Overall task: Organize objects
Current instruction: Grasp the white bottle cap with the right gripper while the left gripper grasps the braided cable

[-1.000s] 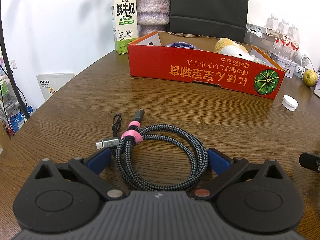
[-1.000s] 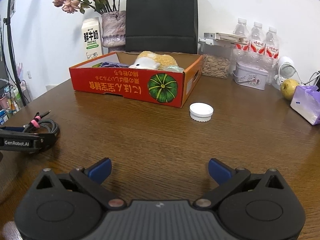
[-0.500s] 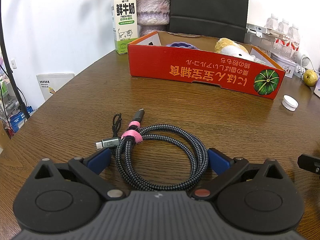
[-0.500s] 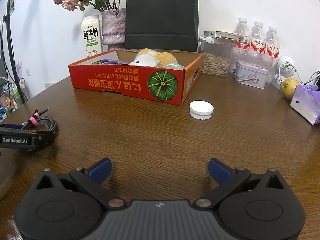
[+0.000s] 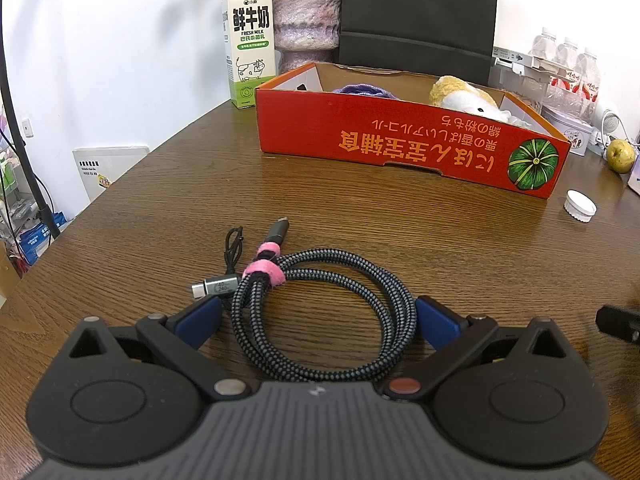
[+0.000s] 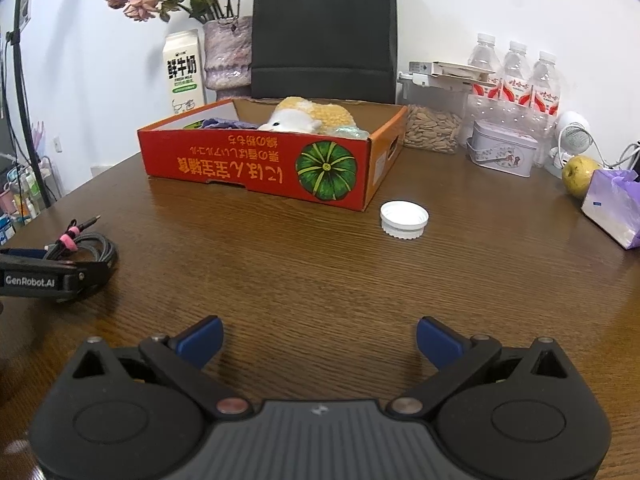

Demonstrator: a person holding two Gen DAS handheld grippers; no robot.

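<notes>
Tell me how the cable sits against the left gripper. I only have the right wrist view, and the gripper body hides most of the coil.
Observer: The coiled cable lies flat on the table, between the left gripper's open jaws. Neither jaw pinches it.
Operator: Report any plug I can't see.
Observer: A silver plug points left, just ahead of the left jaw's blue tip.
Operator: Name anything loose near it.
Observer: A thin black cord loop lies beyond the silver plug, beside the pink strap.
</notes>
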